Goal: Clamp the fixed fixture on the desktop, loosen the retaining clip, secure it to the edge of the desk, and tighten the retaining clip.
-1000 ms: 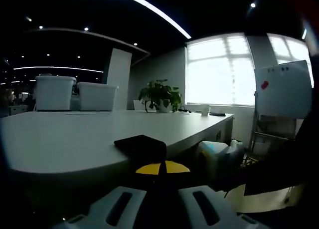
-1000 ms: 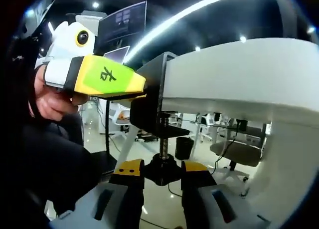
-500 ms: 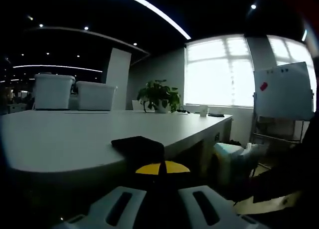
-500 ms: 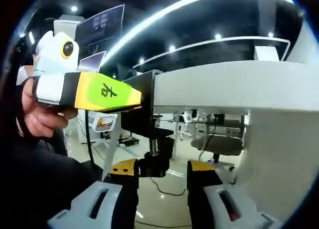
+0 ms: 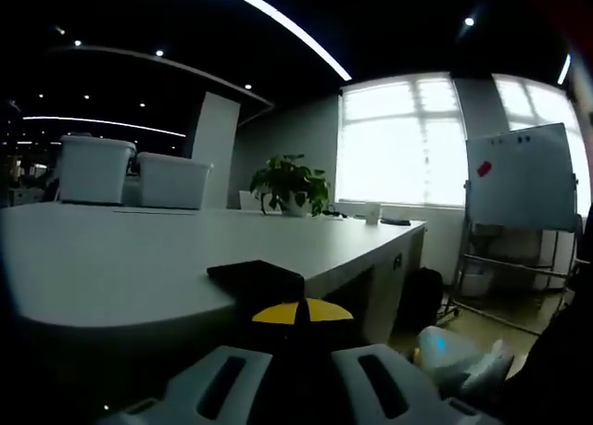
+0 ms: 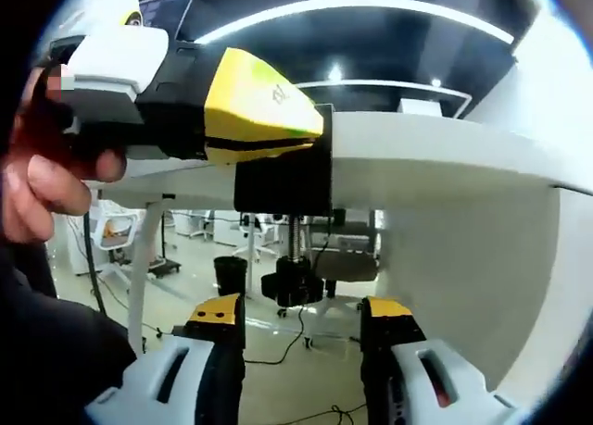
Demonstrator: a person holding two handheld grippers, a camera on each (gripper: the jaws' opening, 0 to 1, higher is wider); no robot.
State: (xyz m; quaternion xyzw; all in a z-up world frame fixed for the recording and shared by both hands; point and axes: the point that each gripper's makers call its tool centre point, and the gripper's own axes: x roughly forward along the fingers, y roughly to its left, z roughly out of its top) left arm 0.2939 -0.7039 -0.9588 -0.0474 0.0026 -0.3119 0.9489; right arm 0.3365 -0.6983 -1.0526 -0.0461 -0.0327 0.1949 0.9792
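In the right gripper view the right tongs (image 6: pixel 301 318) rise from six o'clock with their yellow-tipped jaws standing wide, the black knob of the retaining screw (image 6: pixel 293 286) hanging between them and touched by neither, as far as can be told. Just beyond, the black metal C-shaped fixture (image 6: pixel 283 175) already sits over the edge of the white desk (image 6: pixel 445 156), its threaded screw pointing down under the desktop. From ten o'clock the left tongs (image 6: pixel 315 133), yellow-nosed on a white body held in a person's hand (image 6: pixel 46 180), are closed on the fixture's top and seem to steady it. In the left gripper view the left tongs (image 5: pixel 301 328) show at six o'clock with the fixture's dark top plate (image 5: pixel 258 279) lying on the desk (image 5: pixel 120 254) directly ahead, and a potted green plant (image 5: pixel 289 180) far off at twelve o'clock. Judged from this, placing on the edge is done; whether the screw is fully tight cannot be told, so tightening looks like the remaining step.
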